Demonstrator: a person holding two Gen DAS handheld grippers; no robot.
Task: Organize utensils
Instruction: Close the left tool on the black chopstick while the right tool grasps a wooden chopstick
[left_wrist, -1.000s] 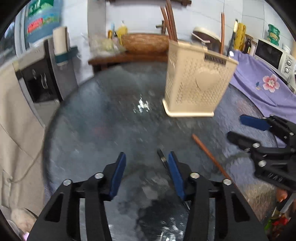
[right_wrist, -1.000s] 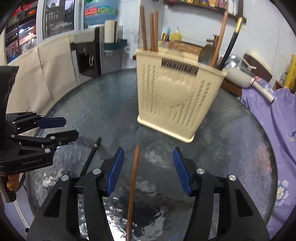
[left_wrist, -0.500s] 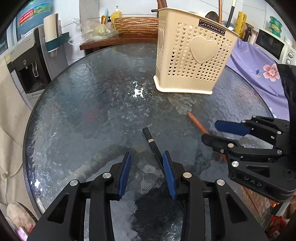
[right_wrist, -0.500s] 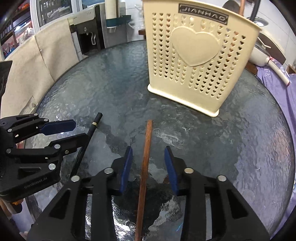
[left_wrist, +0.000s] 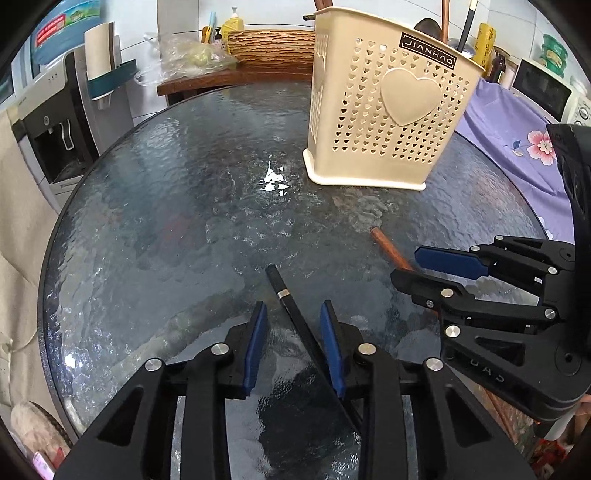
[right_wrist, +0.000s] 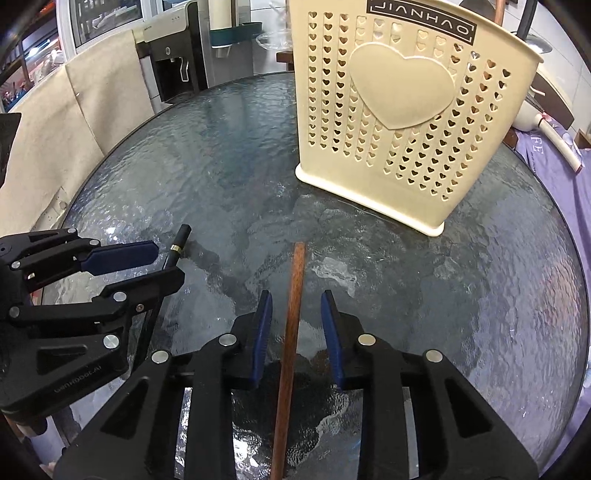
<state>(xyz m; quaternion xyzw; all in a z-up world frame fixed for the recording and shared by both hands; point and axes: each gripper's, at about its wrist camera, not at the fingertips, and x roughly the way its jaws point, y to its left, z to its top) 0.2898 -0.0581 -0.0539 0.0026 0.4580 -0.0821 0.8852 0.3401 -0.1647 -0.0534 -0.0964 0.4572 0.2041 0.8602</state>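
We see our left gripper (left_wrist: 293, 317) closing around the black chopstick (left_wrist: 295, 317), which lies flat on the glass tabletop (left_wrist: 166, 206) near its front edge; the pads are not yet pressing it. Our right gripper (right_wrist: 295, 308) closes around the brown chopstick (right_wrist: 293, 314) just beside it, also untouched. The cream utensil holder (left_wrist: 388, 107) stands toward the far edge.

You have bare worktop (left_wrist: 177, 206) across the centre and left of the left wrist frame. The cream utensil basket (left_wrist: 388, 110) blocks the upper right, and the right hand-held gripper (left_wrist: 413, 264) crowds the right edge, just beside yours.
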